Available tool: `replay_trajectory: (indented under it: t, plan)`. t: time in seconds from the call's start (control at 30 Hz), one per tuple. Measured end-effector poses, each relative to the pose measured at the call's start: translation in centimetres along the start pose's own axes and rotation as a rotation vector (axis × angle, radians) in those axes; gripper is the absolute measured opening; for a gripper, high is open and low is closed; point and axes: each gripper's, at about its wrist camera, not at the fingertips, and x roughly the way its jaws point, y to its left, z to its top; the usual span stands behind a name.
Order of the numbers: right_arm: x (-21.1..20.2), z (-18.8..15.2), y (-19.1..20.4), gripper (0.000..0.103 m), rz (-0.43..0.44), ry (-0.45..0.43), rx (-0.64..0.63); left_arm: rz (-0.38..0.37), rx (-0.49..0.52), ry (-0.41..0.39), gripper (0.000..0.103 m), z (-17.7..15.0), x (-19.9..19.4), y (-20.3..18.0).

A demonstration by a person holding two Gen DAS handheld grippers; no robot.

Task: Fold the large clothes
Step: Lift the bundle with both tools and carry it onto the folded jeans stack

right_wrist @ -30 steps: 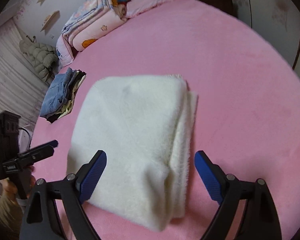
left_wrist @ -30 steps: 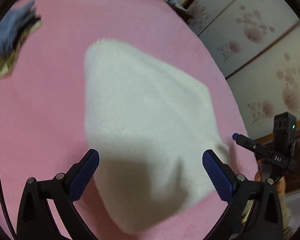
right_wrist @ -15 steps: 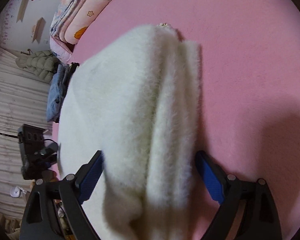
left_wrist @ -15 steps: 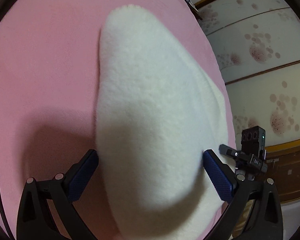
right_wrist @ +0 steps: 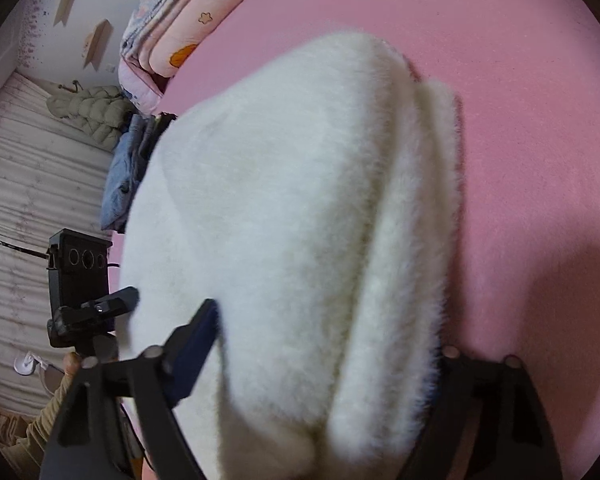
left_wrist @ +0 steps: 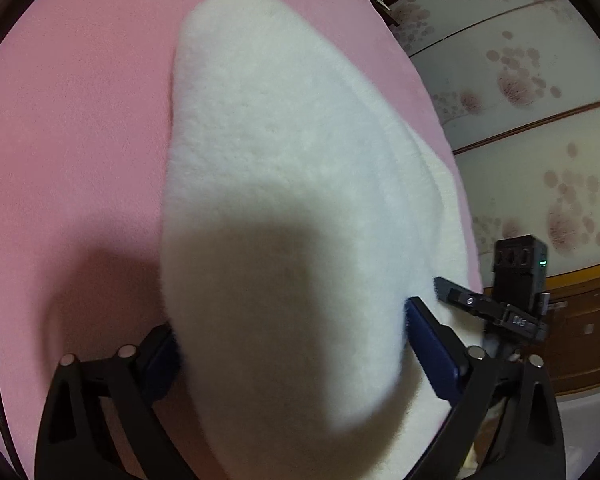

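**Both tools astride a folded white garment on a pink bed**

The folded garment (left_wrist: pixel 284 184), white and fluffy, lay on the pink bed (left_wrist: pixel 72 128), its near end filling the lower part of each wrist view. The left tool (left_wrist: pixel 292 344) stood with jaws spread, one blue pad (left_wrist: pixel 432 352) on each side of the garment's near end; the cloth bulged between the fingers, and no pinch was visible. The right tool (right_wrist: pixel 324 364) likewise stood spread across the garment (right_wrist: pixel 300 220), its right pad hidden behind the pile. A layered fold edge ran along the garment's right side. Beyond the garment, a stack of blue clothes (right_wrist: pixel 128 176) sat near the bed's edge, with folded quilts (right_wrist: pixel 172 32) at the head.
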Motion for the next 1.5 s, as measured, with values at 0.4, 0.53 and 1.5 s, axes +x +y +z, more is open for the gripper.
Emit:
replay_trajectory:
  t: [0.4, 0.53, 1.5]
  plan:
    - [-3.6, -3.9, 7.1, 0.043, -0.113, -0.069, -0.033, 0.151, 0.135, -0.128, 0.065, -2.6, -8.8, -3.4]
    - [-3.2, -6.4, 11.7, 0.043, -0.084, -0.05, -0.05, 0.171, 0.137, -0.146, 0.065, -4.0, -14.3, -1.9]
    - [26.2, 20.8, 49.4, 0.043, 0.118, -0.209, -0.274, 0.36, 0.096, -0.463, 0.066, 25.8, -41.4, 31.2]
